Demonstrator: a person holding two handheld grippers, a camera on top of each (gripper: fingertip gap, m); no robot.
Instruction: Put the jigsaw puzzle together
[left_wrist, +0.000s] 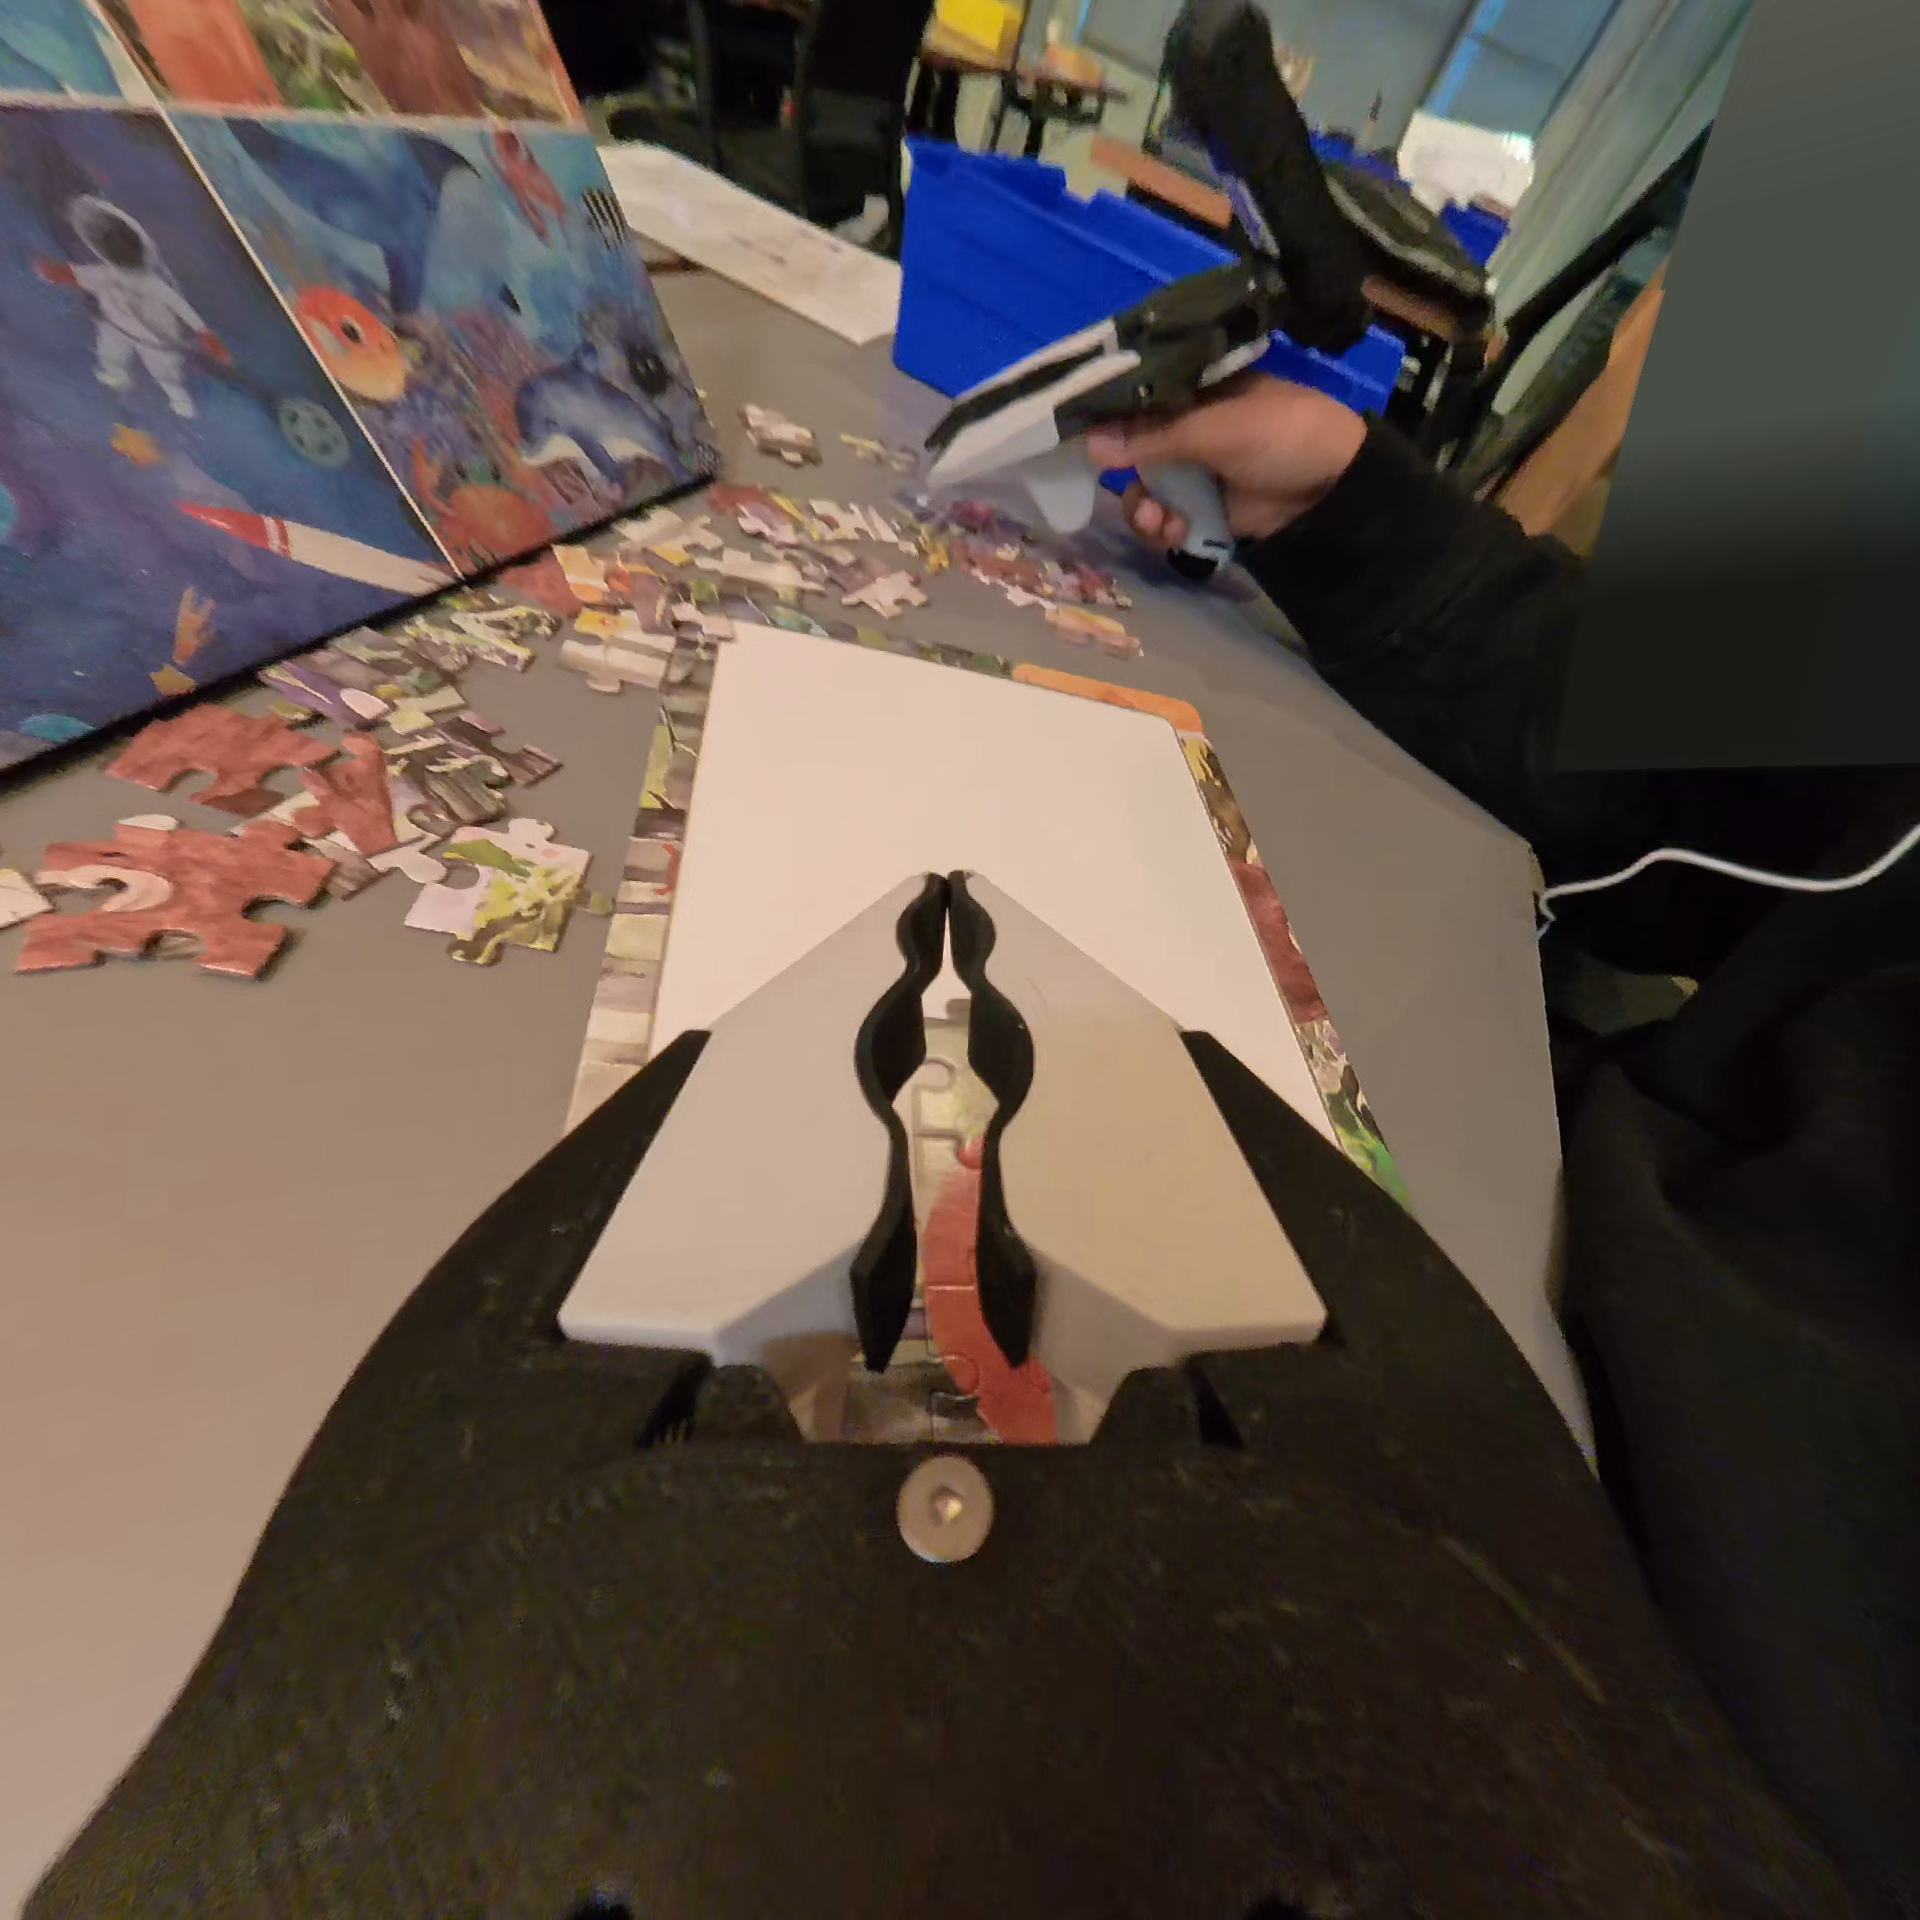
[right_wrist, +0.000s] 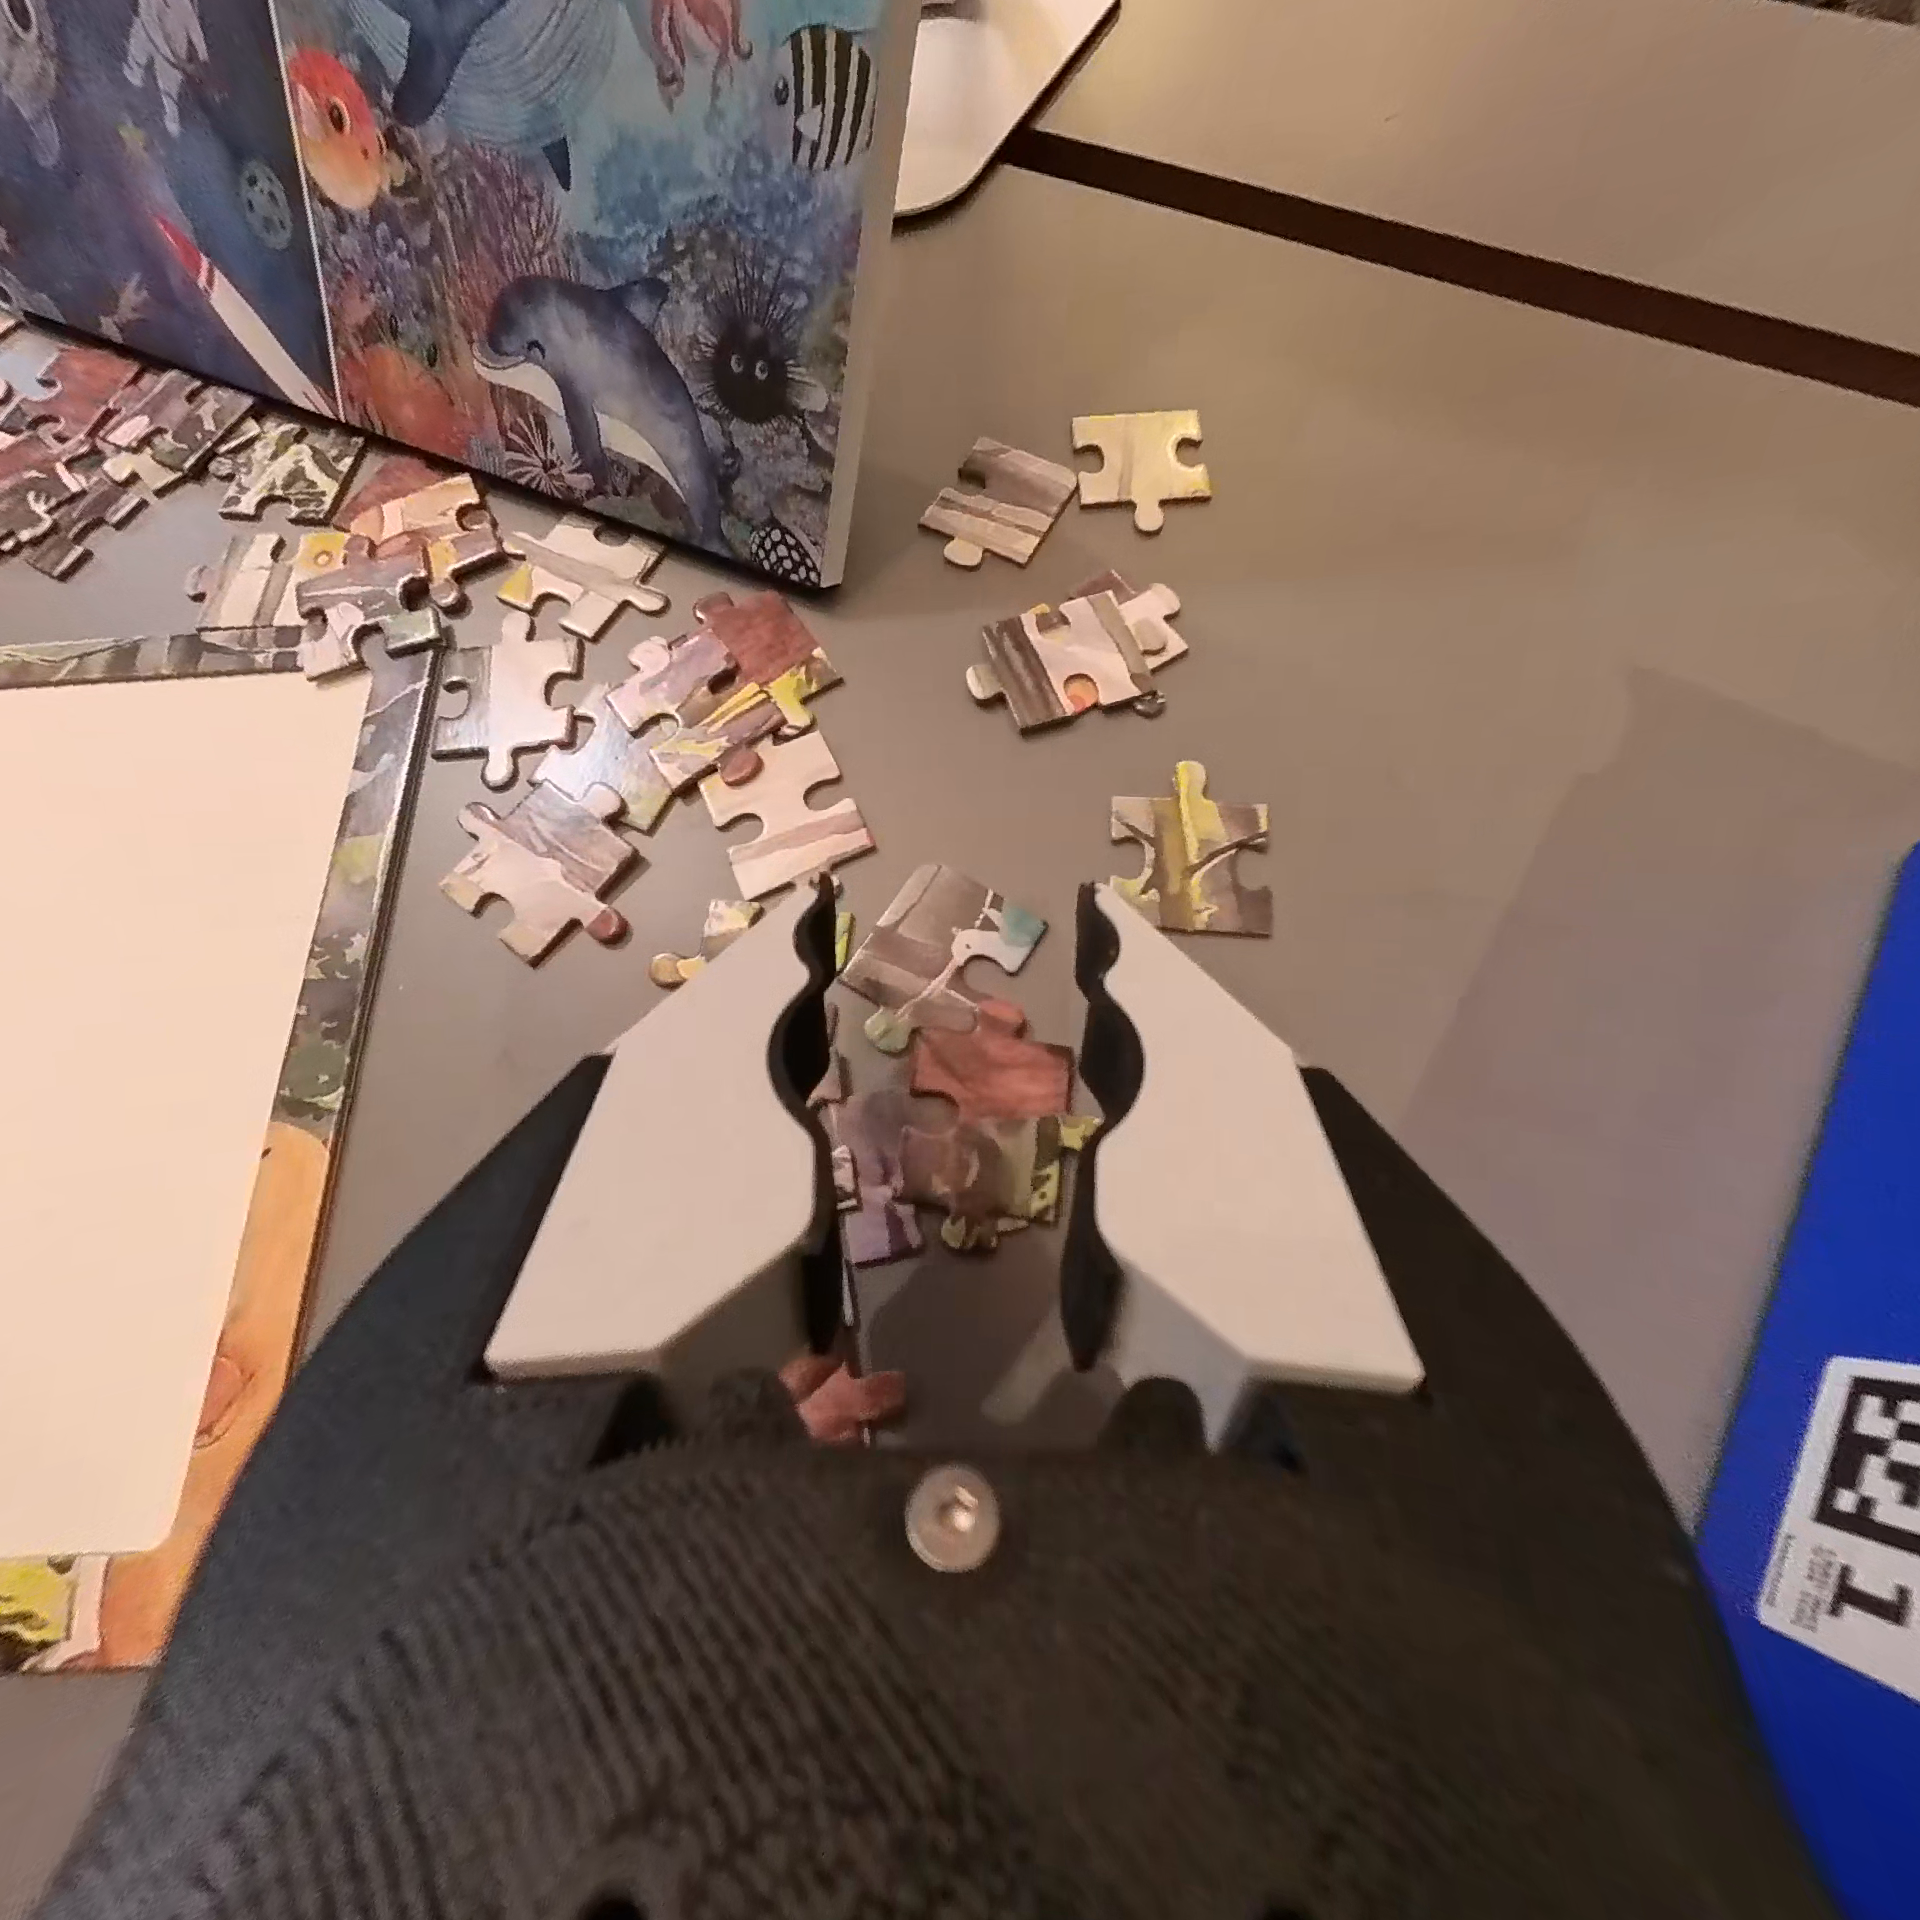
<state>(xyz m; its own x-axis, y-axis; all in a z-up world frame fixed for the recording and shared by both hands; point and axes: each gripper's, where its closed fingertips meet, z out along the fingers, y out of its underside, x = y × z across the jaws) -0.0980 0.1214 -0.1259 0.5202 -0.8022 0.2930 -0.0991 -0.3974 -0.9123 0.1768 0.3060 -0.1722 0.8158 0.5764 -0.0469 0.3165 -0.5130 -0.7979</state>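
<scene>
The puzzle board (left_wrist: 935, 790) is a white panel with a printed picture border, flat on the grey table. My left gripper (left_wrist: 948, 883) is shut and empty, and hovers over the board's near part. Joined red and grey pieces (left_wrist: 951, 1236) show between its fingers at the board's near edge. Loose pieces (left_wrist: 177, 883) lie left of and beyond the board. My right gripper (right_wrist: 956, 899) is open over a small heap of pieces (right_wrist: 966, 1122), with a grey piece (right_wrist: 940, 951) between its tips. It also shows in the left wrist view (left_wrist: 935, 447), held by a hand beyond the board.
A tall puzzle box (right_wrist: 520, 260) with sea and space pictures stands at the back left; it also shows in the left wrist view (left_wrist: 312, 343). A blue bin (left_wrist: 1039, 270) stands to the right of the pieces and close to my right gripper (right_wrist: 1849, 1351). The board (right_wrist: 156, 1039) lies to the left. The tips of one gripper are about 35 cm away from the tips of the other.
</scene>
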